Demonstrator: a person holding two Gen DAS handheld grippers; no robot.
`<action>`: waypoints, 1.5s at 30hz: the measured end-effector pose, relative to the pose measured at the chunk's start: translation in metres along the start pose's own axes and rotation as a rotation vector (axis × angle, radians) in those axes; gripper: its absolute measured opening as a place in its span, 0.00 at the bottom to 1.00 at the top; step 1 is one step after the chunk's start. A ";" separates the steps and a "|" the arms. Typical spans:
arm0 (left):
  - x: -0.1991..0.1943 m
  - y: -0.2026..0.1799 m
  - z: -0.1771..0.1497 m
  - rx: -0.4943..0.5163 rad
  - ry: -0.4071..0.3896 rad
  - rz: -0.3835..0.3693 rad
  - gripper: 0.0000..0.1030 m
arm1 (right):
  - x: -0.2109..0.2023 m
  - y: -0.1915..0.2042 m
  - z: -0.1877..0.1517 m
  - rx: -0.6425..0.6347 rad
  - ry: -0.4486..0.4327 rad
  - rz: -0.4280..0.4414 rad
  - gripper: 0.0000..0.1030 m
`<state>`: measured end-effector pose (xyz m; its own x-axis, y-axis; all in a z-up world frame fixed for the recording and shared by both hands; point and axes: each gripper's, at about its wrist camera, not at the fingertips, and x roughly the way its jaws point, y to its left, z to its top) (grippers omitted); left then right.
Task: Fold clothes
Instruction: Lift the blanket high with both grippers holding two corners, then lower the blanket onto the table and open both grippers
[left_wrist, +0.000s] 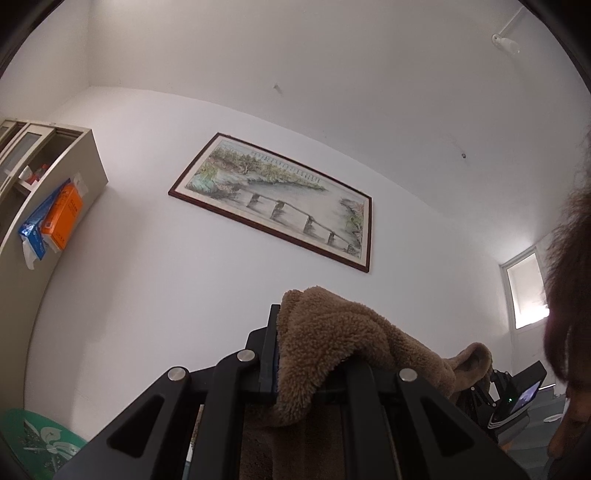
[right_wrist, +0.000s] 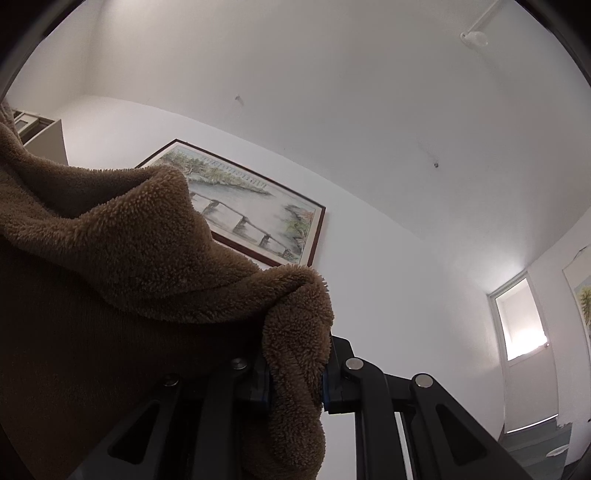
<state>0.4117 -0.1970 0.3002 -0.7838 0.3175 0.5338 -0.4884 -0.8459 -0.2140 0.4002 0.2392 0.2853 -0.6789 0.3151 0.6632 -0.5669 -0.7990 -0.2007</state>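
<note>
2 tools tilt upward toward the wall: the left tool and right tool each clench the fluffy brown fleece garment, draping toward 9 o'clock.

Right gripper clamps brown fleece garment (painting behind).

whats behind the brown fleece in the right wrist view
Behind the brown fleece hangs a framed painting on the white wall; its lower left part is covered. The fleece, pinched in the right gripper, also hides most of a cabinet.
</note>
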 end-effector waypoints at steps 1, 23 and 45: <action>-0.003 -0.001 0.001 0.004 -0.012 0.000 0.11 | -0.002 0.000 0.002 0.002 -0.008 -0.004 0.17; 0.201 0.105 -0.160 0.004 0.433 0.341 0.11 | 0.102 0.151 -0.170 -0.141 0.421 0.228 0.17; 0.333 0.275 -0.583 -0.137 1.394 0.642 0.22 | 0.129 0.302 -0.540 -0.187 1.396 0.638 0.63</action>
<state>-0.2068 -0.0743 -0.0578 -0.5551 0.1286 -0.8218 0.0914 -0.9726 -0.2139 -0.1106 0.3148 -0.0796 -0.6438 0.2554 -0.7213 0.0005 -0.9425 -0.3341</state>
